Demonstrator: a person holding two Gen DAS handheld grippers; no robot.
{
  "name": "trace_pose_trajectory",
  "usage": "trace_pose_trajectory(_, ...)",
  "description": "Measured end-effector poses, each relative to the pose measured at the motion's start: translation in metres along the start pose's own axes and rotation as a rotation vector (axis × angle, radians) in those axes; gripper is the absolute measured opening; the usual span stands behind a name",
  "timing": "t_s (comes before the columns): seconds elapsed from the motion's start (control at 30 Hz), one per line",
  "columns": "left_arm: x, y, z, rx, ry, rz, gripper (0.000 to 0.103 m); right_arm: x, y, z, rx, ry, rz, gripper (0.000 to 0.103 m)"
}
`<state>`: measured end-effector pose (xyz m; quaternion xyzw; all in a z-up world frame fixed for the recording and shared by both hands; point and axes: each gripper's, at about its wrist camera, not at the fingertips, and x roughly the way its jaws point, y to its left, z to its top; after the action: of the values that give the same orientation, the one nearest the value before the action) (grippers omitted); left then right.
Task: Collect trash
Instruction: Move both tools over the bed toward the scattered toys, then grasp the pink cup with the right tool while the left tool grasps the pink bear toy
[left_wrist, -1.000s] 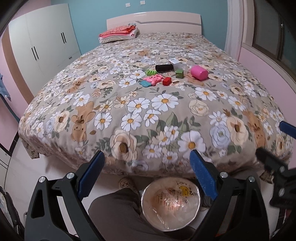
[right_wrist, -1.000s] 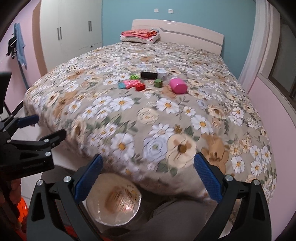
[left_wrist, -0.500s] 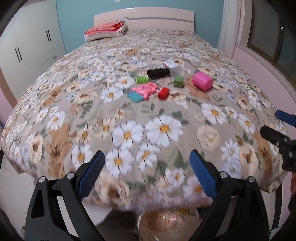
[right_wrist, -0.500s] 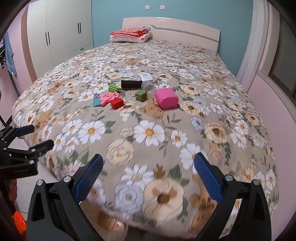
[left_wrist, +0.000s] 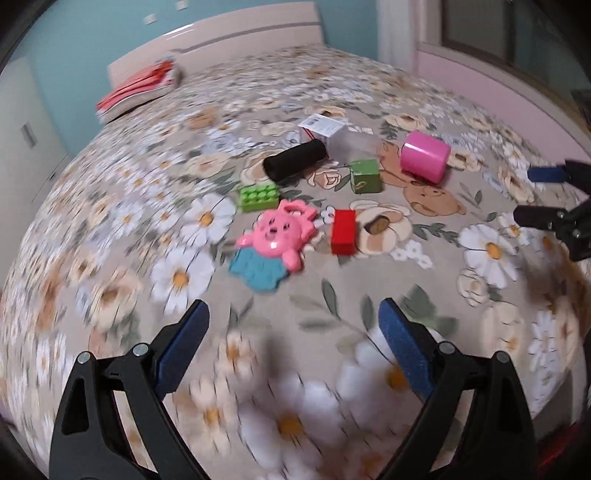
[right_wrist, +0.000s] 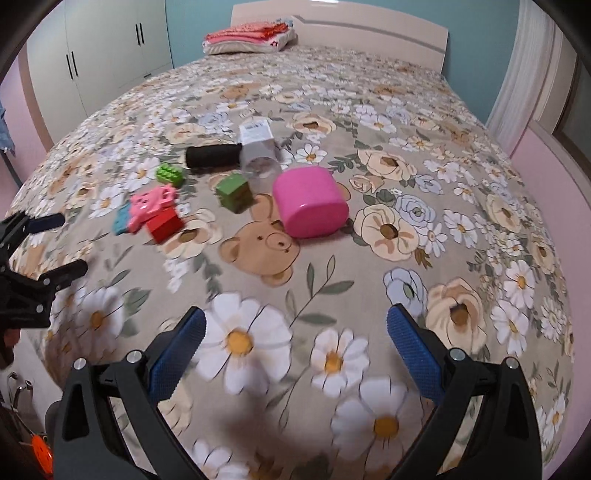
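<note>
Small items lie in a cluster on the floral bedspread (left_wrist: 369, 295): a pink pig toy (left_wrist: 277, 232) on a blue piece, a red block (left_wrist: 343, 232), a green studded brick (left_wrist: 258, 197), a green cube (left_wrist: 365, 176), a black cylinder (left_wrist: 295, 162), a clear plastic box (left_wrist: 332, 134) and a pink cup (left_wrist: 424, 157) on its side. My left gripper (left_wrist: 293, 321) is open and empty, short of the pig toy. My right gripper (right_wrist: 295, 328) is open and empty, short of the pink cup (right_wrist: 310, 201). Each gripper shows at the edge of the other's view.
A folded red and white blanket (right_wrist: 251, 37) lies by the headboard (right_wrist: 369, 26). White wardrobes (right_wrist: 103, 55) stand to the left. A pink wall and window sill (left_wrist: 498, 74) run along the right of the bed.
Both grippers have moved up and forward over the bed toward the cluster. The foot of the bed and the bowl below it have dropped out of view. Both stay open.
</note>
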<state>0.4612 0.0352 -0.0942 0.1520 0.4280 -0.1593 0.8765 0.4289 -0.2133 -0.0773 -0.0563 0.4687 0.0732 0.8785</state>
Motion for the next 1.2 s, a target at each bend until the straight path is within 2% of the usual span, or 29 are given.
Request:
trace_pose_trajectory(0.3,0.066,0.028,0.038,0.064,0.021,-0.171,0.091,0.064,-0.024,0.035,0.003,0.064,0.04,0.1)
trace_pose_trajectory(0.47,0.093,0.025,0.045,0.109,0.065,-0.197,0.091,0.089,-0.025,0.062,-0.025,0.107,0.094,0.1)
trace_pose_trajectory(0.57,0.105,0.021,0.048,0.137,0.081,-0.184,0.091,0.102,-0.02,0.077,-0.068,0.126,0.09,0.1)
trace_pose_trajectory(0.67,0.111,0.022,0.051,0.133,0.089,-0.208,0.09,0.115,-0.017,0.089,-0.101,0.152,0.083,0.1)
trace_pose_trajectory(0.73,0.115,0.023,0.055,0.119,0.1,-0.225,0.085,0.123,-0.016,0.094,-0.124,0.173,0.085,0.1)
trace_pose_trajectory(0.8,0.118,0.023,0.058,0.101,0.11,-0.254,0.072,0.129,-0.016,0.097,-0.142,0.189,0.08,0.099)
trace_pose_trajectory(0.87,0.119,0.021,0.06,0.095,0.118,-0.263,0.065,0.132,-0.016,0.098,-0.148,0.204,0.079,0.092)
trace_pose_trajectory(1.07,0.119,0.018,0.062,0.085,0.145,-0.253,0.06,0.13,-0.015,0.099,-0.168,0.223,0.088,0.069)
trace_pose_trajectory(1.2,0.116,0.014,0.057,0.097,0.169,-0.227,0.06,0.129,-0.014,0.096,-0.178,0.227,0.085,0.069)
